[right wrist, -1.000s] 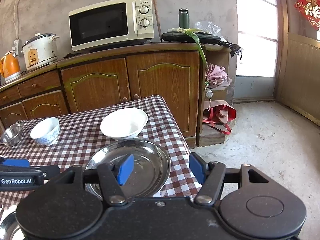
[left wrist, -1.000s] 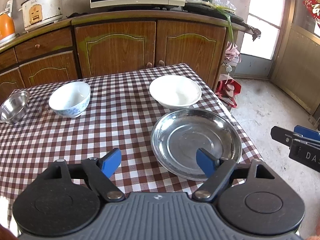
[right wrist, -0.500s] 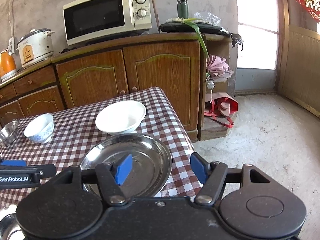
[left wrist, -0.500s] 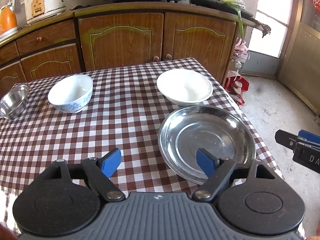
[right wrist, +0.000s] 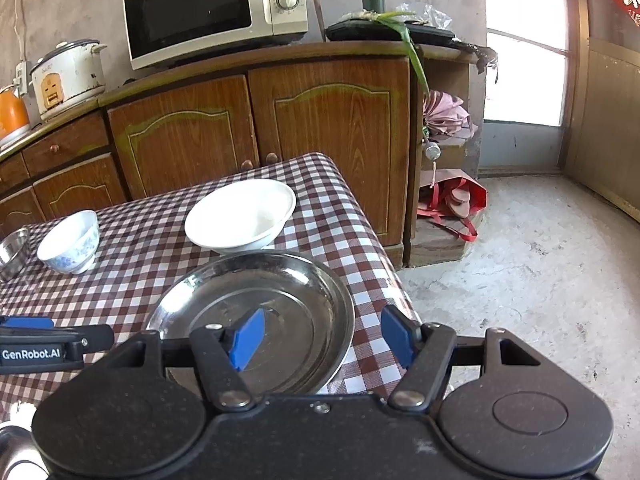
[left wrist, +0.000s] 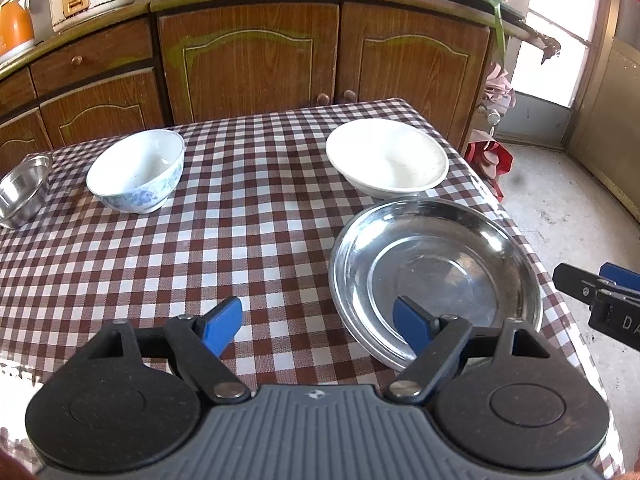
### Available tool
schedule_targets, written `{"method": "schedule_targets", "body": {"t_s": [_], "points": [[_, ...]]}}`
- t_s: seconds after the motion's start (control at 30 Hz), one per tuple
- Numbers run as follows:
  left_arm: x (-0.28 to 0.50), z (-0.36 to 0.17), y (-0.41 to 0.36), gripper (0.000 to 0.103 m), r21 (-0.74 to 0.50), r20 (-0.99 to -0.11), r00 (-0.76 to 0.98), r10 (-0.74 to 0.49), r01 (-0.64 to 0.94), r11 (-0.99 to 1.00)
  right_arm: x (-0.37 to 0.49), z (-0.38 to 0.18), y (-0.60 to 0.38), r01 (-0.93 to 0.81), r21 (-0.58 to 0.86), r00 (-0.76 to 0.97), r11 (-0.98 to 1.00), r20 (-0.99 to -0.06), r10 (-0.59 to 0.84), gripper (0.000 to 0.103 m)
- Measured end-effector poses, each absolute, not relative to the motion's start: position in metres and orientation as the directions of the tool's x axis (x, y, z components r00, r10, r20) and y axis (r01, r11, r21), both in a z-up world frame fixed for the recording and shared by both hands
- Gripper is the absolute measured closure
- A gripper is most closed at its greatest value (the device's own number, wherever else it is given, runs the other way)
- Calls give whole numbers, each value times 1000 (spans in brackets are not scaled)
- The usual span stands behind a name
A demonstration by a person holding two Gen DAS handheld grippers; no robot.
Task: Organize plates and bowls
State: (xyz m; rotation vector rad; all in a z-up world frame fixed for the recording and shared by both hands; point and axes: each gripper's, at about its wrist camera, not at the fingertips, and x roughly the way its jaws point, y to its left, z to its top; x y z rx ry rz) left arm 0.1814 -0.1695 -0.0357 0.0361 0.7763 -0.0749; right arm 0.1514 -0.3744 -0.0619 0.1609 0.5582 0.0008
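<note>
Both tongs are wide apart and hold nothing: the left tongs (left wrist: 318,326) and the right tongs (right wrist: 322,338). The steel plate (left wrist: 436,276) sits on the worktop (left wrist: 248,232) near its corner, just beside the white plate (left wrist: 386,158). The bowl (left wrist: 136,170) stands well apart.

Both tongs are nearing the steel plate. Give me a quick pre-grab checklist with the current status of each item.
1. Left tongs open, nothing between the pads: ok.
2. Right tongs open, empty: ok.
3. Steel plate empty: ok.
4. Plate rim between the right tongs' pads: not ok; the pads hover above it and grip nothing.
5. Plate apart from the white dish behind it: cannot tell; the rims look very close.
6. Plate sits fully on the table: ok, though near the edge.
</note>
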Motion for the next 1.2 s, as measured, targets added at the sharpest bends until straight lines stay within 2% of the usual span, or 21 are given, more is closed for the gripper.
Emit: {"method": "schedule_targets", "body": {"t_s": [0.37,1.2], "points": [[205,-51,-172,18,15,-718,695,-36,67,998,173,-77,-377,50,154,827,987,-561,46,25],[241,-77,-183,20,1,-737,670,-88,132,991,214,-113,-384,65,185,777,981,-626,67,25]]}}
